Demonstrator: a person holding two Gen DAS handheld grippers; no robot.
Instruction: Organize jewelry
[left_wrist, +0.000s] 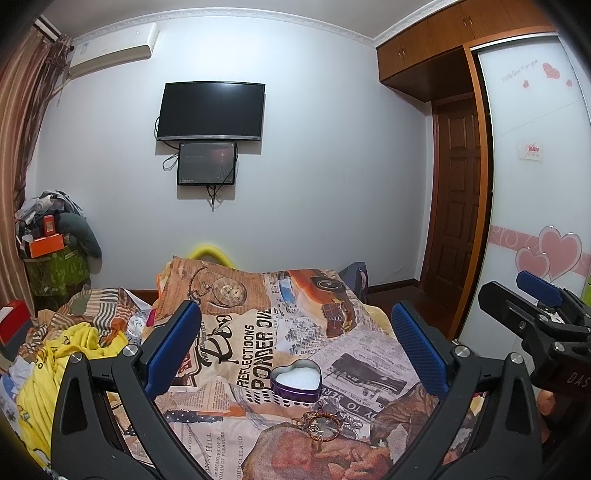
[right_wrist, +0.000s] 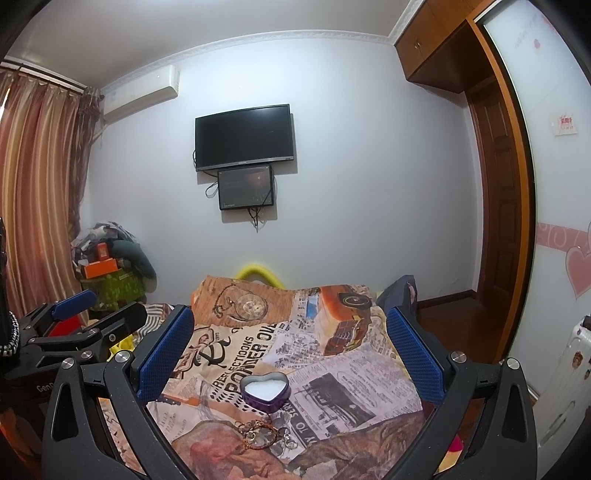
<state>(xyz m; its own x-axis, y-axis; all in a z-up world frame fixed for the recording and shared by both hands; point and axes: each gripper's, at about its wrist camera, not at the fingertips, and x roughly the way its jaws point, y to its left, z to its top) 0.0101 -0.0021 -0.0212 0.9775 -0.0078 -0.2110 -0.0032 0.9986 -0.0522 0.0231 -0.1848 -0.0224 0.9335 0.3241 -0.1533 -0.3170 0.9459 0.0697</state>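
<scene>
Left gripper (left_wrist: 295, 350) fills the bottom of the left wrist view, jaws spread wide w/ nothing between the blue pads (left_wrist: 173, 347). Right gripper (right_wrist: 291, 350) same in its own view: wide apart, empty. Each shows up in the other's cam too, right one at the right edge of the left view, left one at the left edge of the right view, both jaws apart there as well.

Heart-shaped tin (left_wrist: 295, 382), purple wall, white lining, lid off, sits on the bedspread (left_wrist: 236, 450), lower centre of the left view. In the right view it's lower centre too, a bit left of mid.

Jewelry: a beaded bracelet (left_wrist: 319, 424), reddish-gold, lies flat just below the tin in frame, near but not touching. Small silver pieces (left_wrist: 349, 421) lie beside it on the right; too small to say if rings or earrings. In the right view the bracelet is bottom centre, silver bits to its lower right. None of it is in the tin.

Bedspread is a newspaper/vintage-car print. Yellow cloth (left_wrist: 55, 369) bunched at lower left of the left view. Bkgd: wall TV (left_wrist: 210, 110) centre top w/ a smaller screen (left_wrist: 207, 163) under it, curtain (right_wrist: 37, 203) far left, wardrobe door (left_wrist: 535, 166) w/ pink hearts at right.
</scene>
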